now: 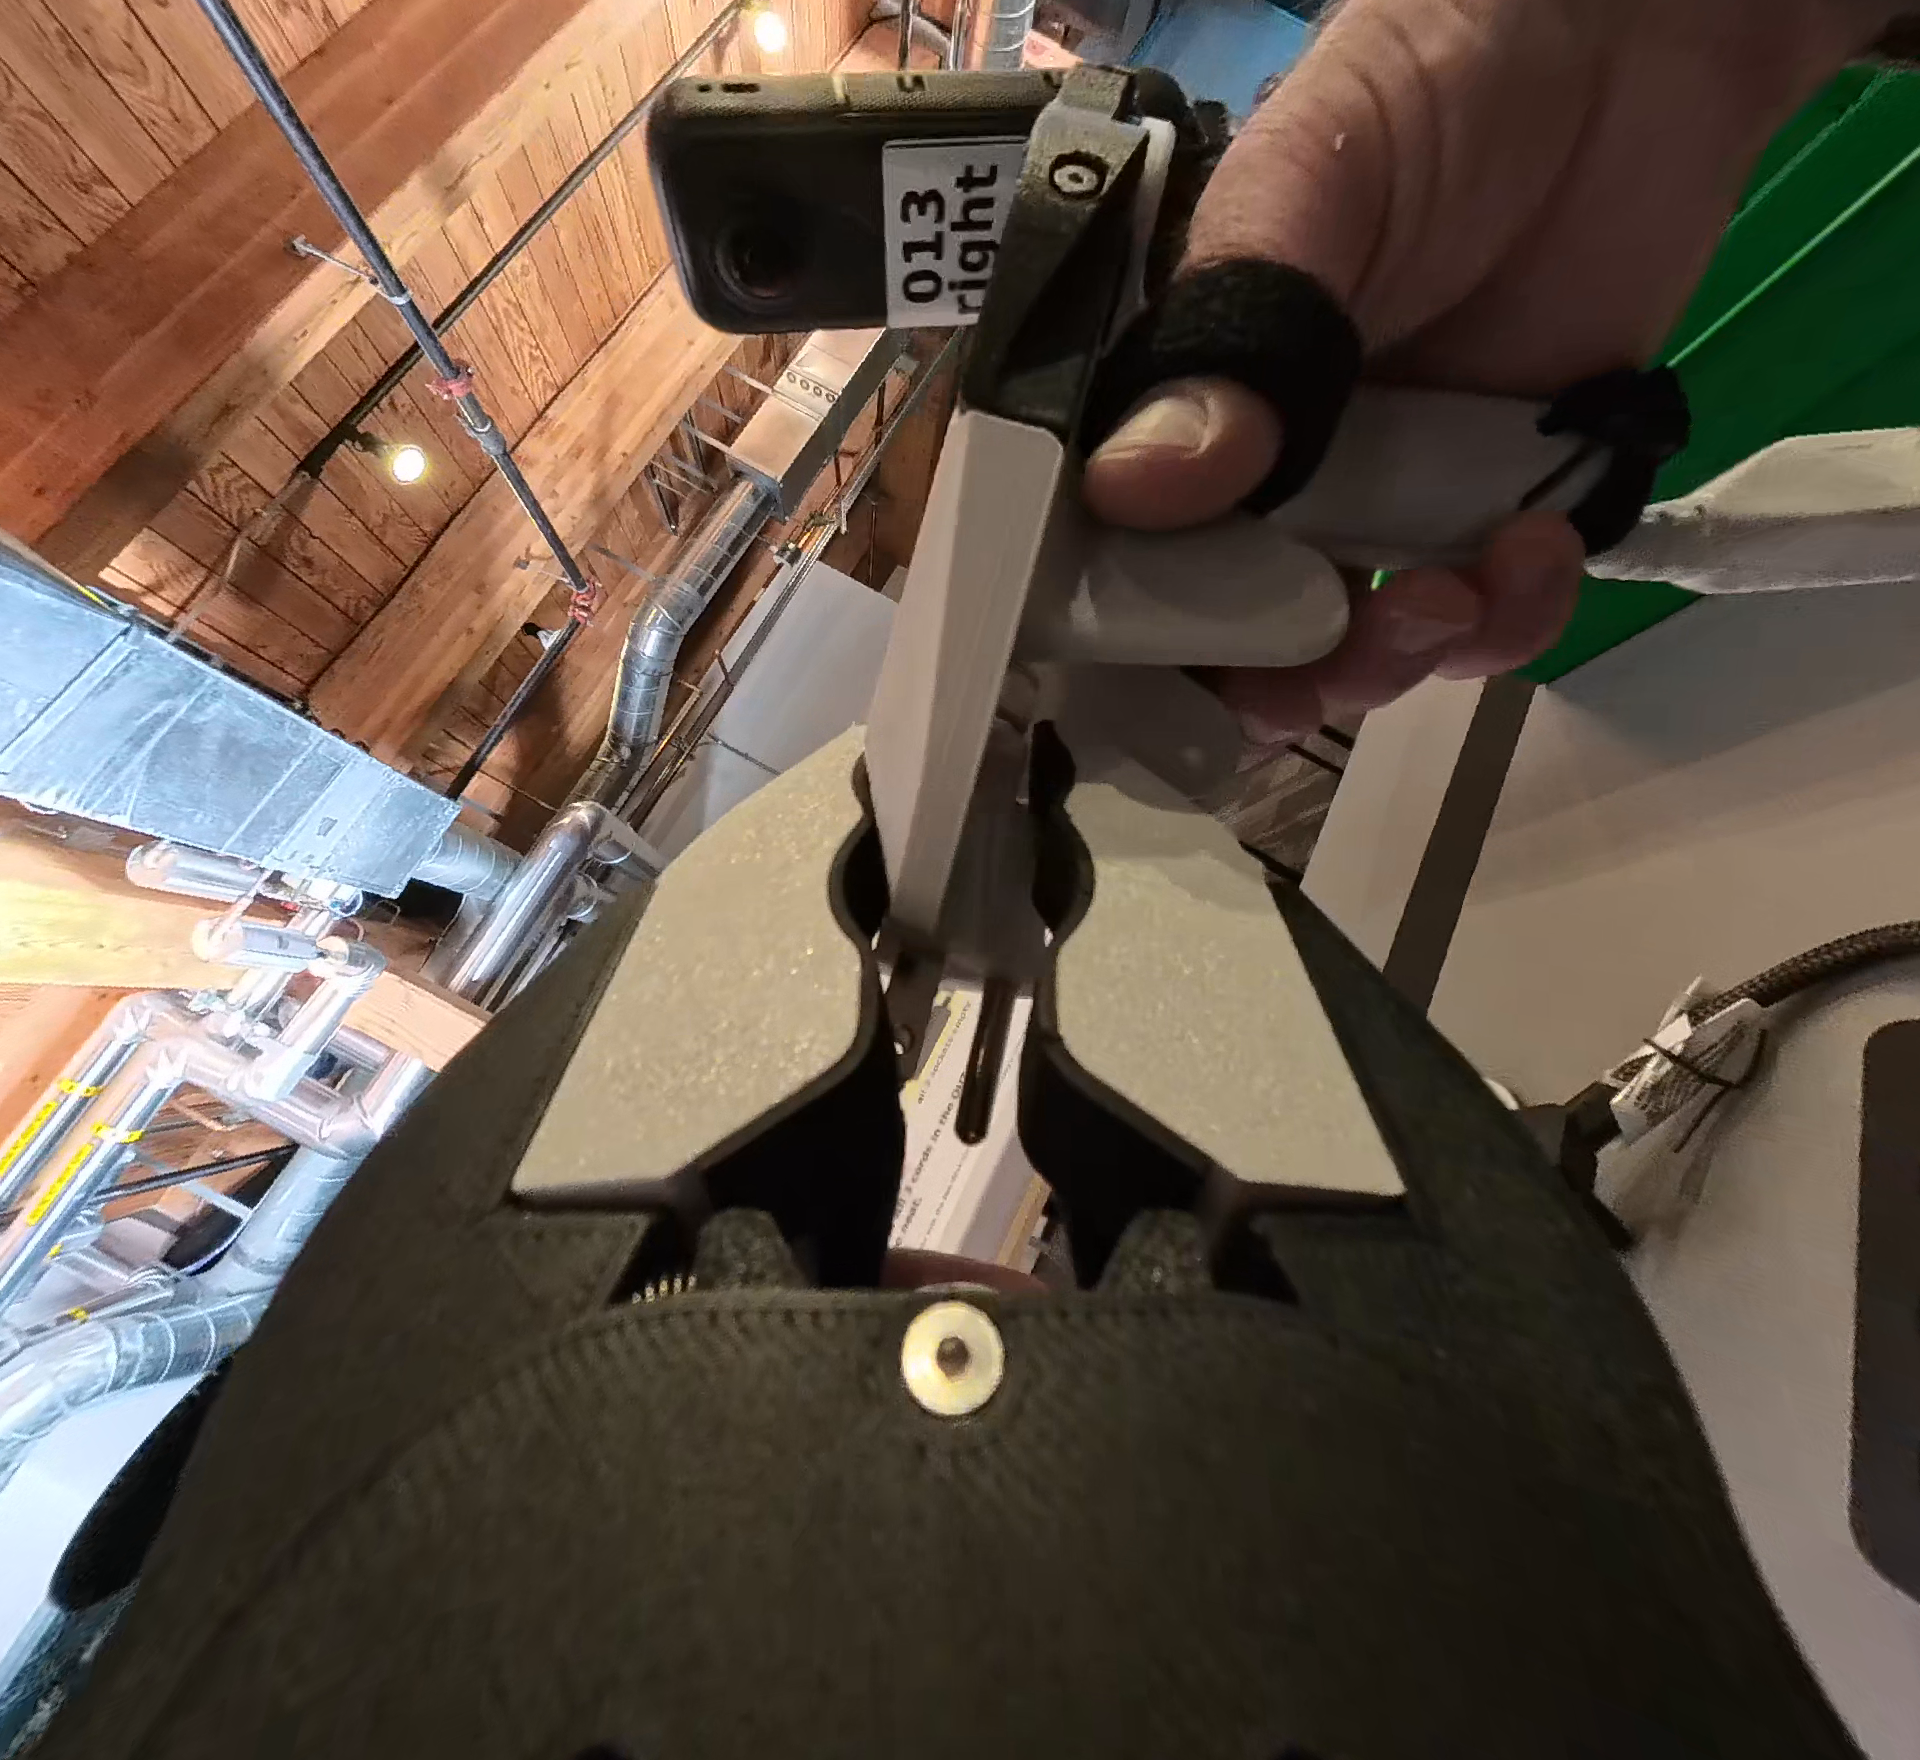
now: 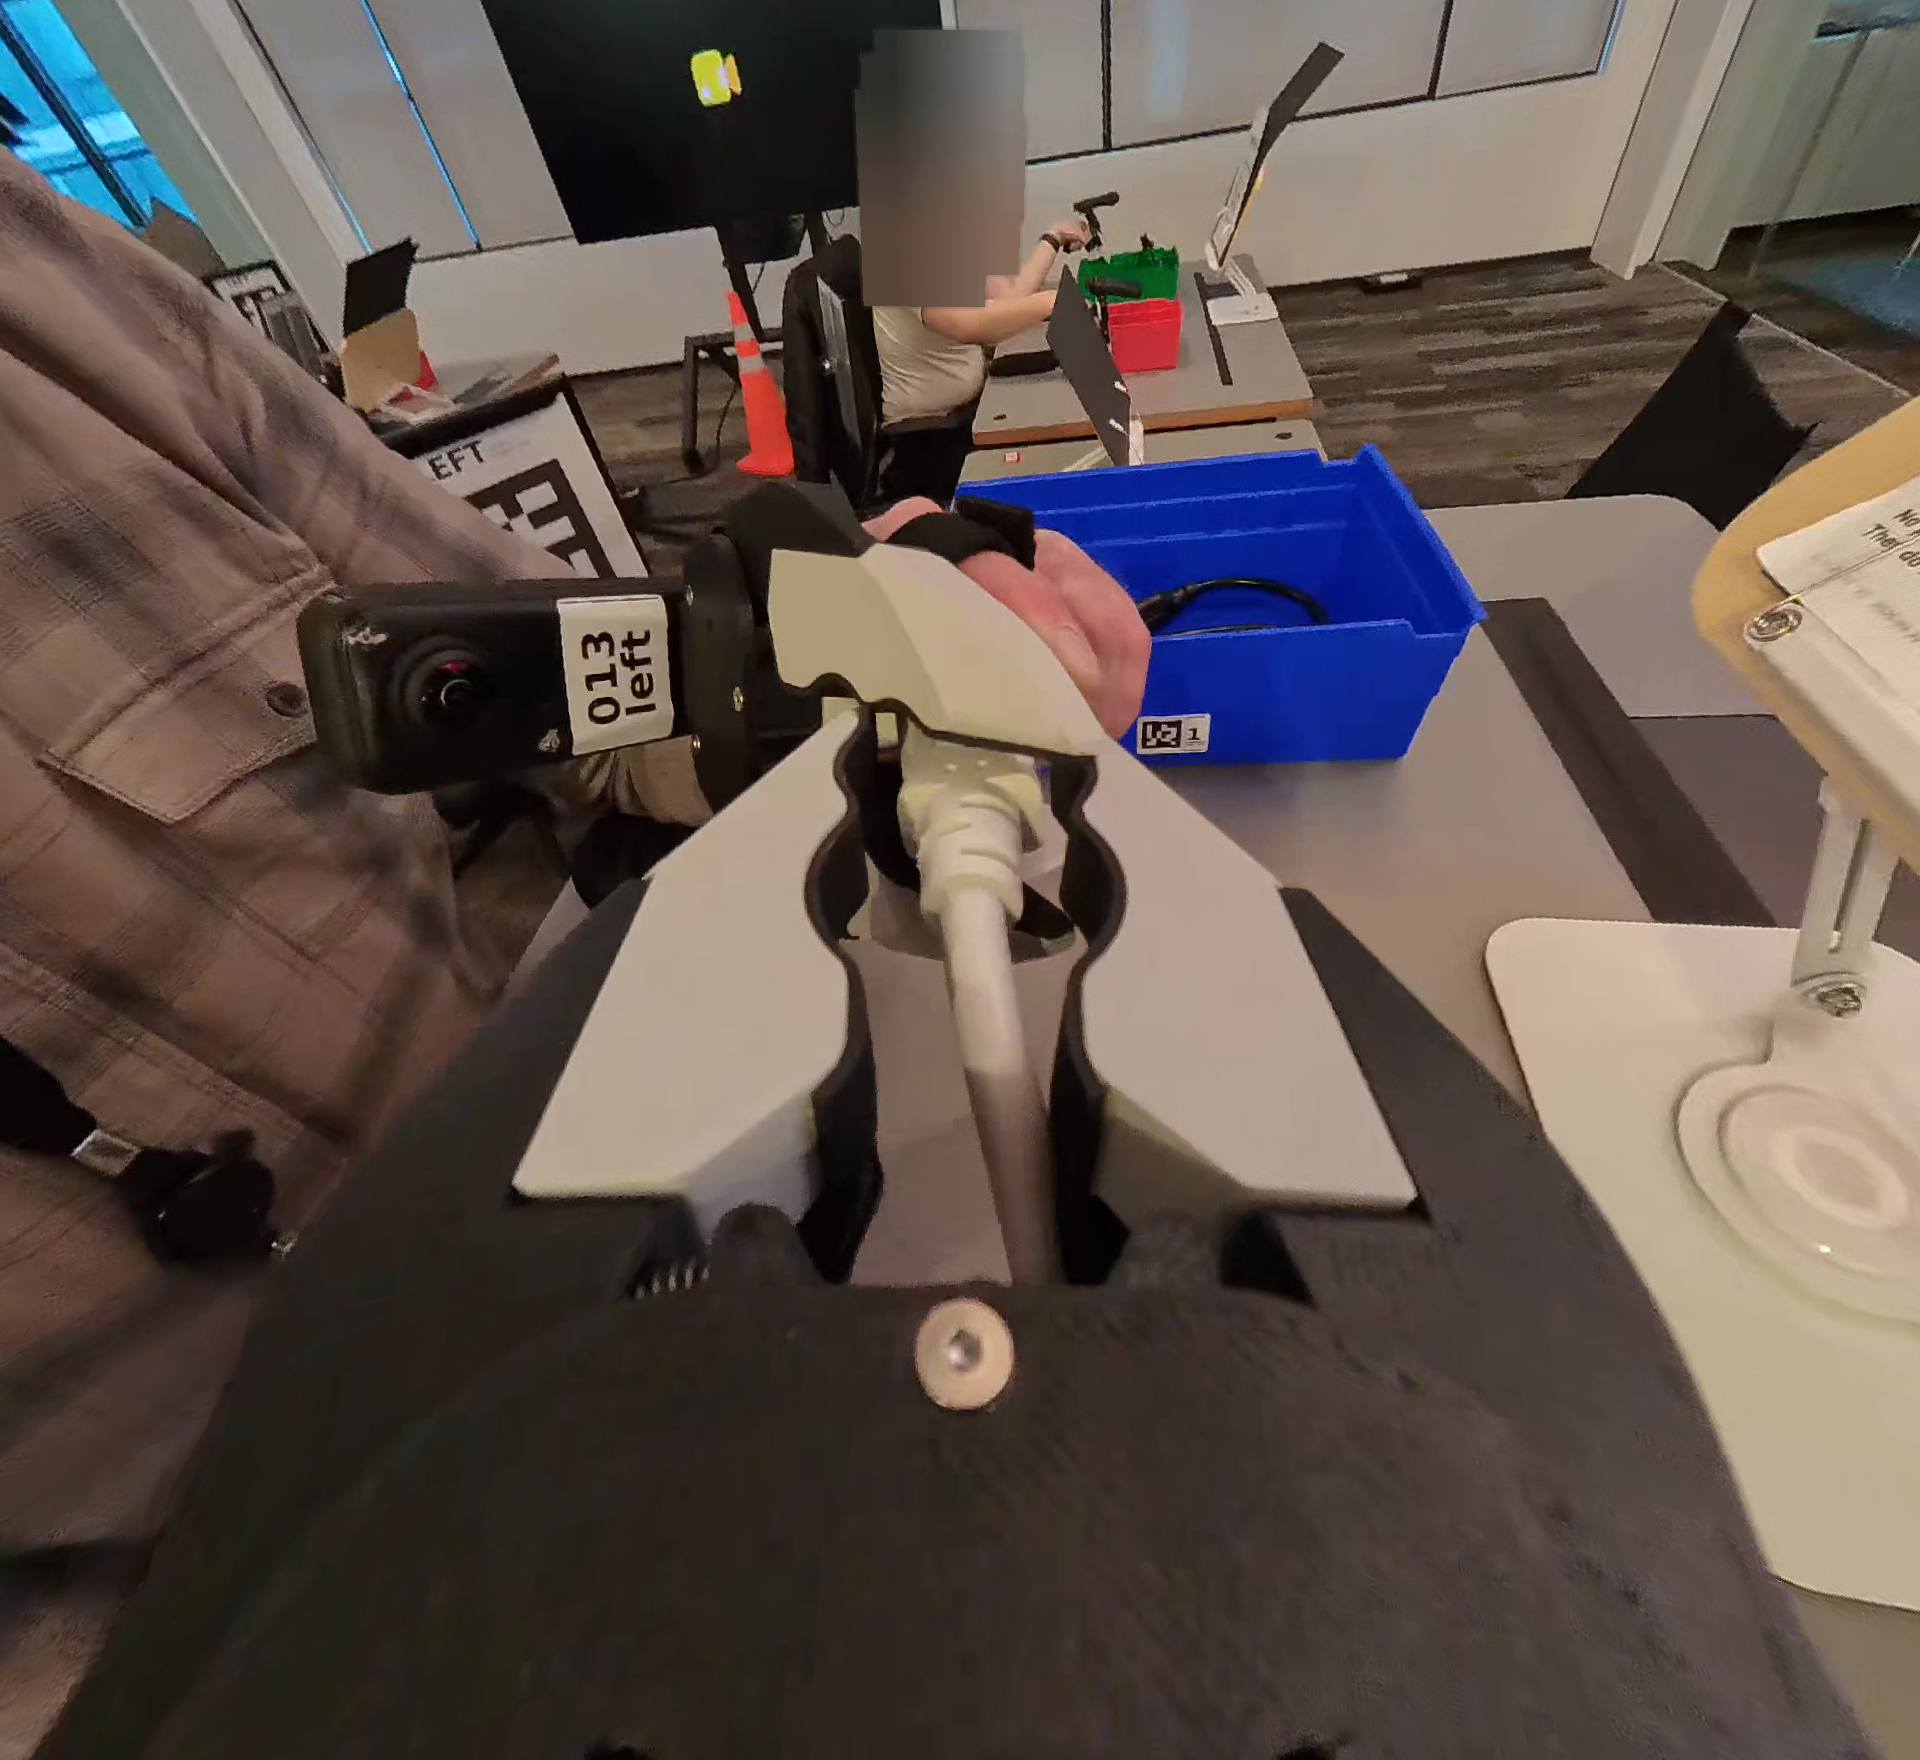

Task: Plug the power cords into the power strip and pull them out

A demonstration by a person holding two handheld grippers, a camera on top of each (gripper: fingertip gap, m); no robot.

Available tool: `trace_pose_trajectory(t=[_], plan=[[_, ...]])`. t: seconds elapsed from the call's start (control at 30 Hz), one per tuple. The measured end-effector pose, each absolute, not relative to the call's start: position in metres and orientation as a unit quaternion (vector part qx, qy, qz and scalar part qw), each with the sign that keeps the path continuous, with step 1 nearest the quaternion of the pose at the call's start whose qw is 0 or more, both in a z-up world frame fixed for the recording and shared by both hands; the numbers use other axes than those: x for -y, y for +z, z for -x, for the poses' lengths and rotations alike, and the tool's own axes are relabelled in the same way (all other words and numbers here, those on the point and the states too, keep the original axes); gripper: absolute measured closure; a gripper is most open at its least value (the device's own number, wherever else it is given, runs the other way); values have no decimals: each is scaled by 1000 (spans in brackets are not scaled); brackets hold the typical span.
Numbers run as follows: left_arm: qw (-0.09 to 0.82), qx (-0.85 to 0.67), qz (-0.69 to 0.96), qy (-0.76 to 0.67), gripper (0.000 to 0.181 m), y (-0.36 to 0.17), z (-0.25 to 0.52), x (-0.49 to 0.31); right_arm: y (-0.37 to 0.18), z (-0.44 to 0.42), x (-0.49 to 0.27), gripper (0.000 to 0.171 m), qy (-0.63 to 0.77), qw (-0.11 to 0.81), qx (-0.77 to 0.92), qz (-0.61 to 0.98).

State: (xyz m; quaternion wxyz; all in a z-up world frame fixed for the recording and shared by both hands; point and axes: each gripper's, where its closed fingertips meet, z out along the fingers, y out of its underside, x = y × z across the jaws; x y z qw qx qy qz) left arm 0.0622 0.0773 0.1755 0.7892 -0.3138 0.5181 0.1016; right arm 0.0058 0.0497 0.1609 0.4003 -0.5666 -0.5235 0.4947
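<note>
Lifted off the bench (image 2: pixel 1403 837) for free alignment in the air. Narrow grip of the left gripper (image 1: pixel 961 837) on a white bar, apparently the power strip (image 1: pixel 966 619), tilted up as a steady target. Close clasp of the right gripper (image 2: pixel 966 775) around the white plug (image 2: pixel 966 811), power cord (image 2: pixel 987 1004) trailing back between the fingers, nose against the strip; seating or pulling, impossible to tell. Spare black cord (image 2: pixel 1236 593) in the blue bin (image 2: pixel 1299 682) by the far edge.
</note>
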Motion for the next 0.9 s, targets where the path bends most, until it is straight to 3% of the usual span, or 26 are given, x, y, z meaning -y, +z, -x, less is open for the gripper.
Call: trace_pose_trajectory(t=[0.1,0.2,0.5,0.63,0.77,0.9], plan=[[792,-510,324,87,157,175,-63,-77,161,-6,-52,135,515,412,491,569],[785,-524,322,80,158,168,-68,-75,151,-10,-48,147,494,409,510,573],[768,-533,354,11,153,167,-66,-79,153,-13,-54,148,465,413,527,580],[752,-539,378,-45,137,172,-50,-84,159,-29,-71,148,466,425,499,594],[679,-569,454,-90,131,152,-36,-103,158,-54,-83,148,425,425,508,617],[547,-632,527,-154,118,93,-42,-104,143,-73,-89,148,367,402,534,646]])
